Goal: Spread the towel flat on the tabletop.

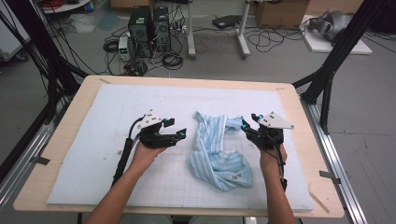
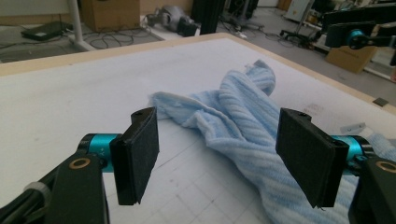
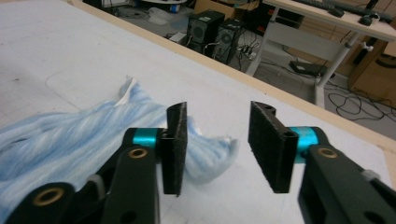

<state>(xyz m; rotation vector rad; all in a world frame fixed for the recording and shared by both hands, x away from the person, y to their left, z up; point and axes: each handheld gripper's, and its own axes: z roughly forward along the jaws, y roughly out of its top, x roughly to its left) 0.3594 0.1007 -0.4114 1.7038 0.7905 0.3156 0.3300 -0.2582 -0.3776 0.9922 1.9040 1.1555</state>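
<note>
I see the towel [image 1: 217,149] crumpled mid-mat [image 1: 93,158], nothing straightened yet. My left gripper [image 1: 175,128] hangs beside it with jaws apart; my right gripper [image 1: 250,122] gapes at its far corner. Both 2 grabs remain, I judge.

No text, label, brand, number or sign can be read in any of the views. The crumpled light-blue striped terry towel [image 1: 216,148] carries a small white tag near its lower edge with tiny dark and red marks, too small to make out in the high view. A white tab [image 3: 125,92] sticks up from the towel's far end in the right gripper view, and it shows no legible print. The white foam mat [image 1: 93,154] covering the pale wooden table bears a faint printed grid of thin lines, without figures or letters that can be told
</note>
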